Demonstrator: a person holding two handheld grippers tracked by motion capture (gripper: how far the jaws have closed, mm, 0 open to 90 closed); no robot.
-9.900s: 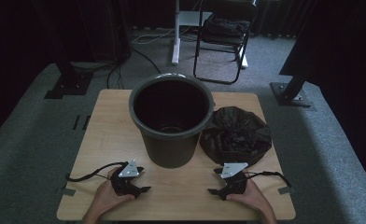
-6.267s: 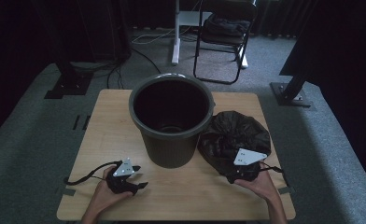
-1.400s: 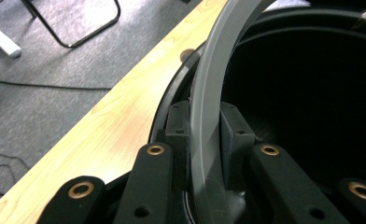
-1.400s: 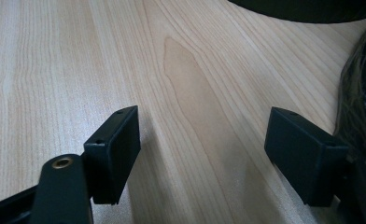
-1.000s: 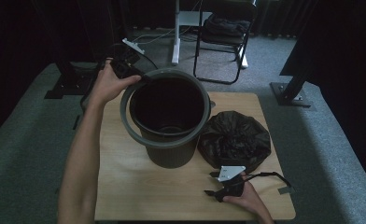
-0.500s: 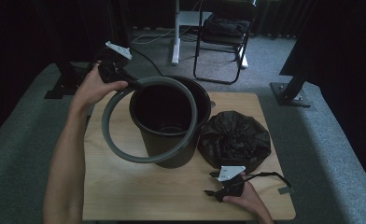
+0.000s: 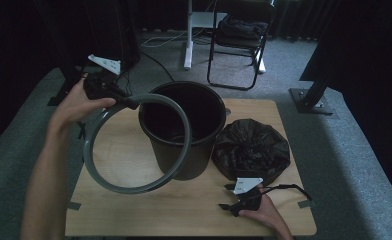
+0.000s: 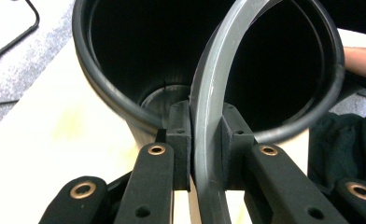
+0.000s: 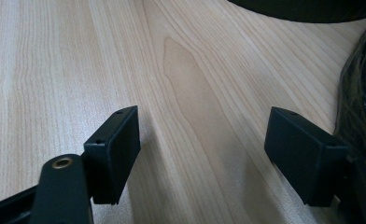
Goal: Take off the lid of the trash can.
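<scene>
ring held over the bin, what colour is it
Grey; the ring shows best in the high view, lighter than the black bin.

Bin point(image 7: 184, 131) mid-table point(image 7: 134, 210); bag point(image 7: 251, 152) right; ring point(image 7: 136, 145) left, overlapping bin.

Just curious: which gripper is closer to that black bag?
Right. The right gripper rests on the table just in front of the black bag; the left gripper is beyond the bin, clamping the grey ring.

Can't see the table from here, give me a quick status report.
Left gripper shut on grey ring, held beside bin. Right gripper open, resting near black bag. Nothing blocking.
</scene>
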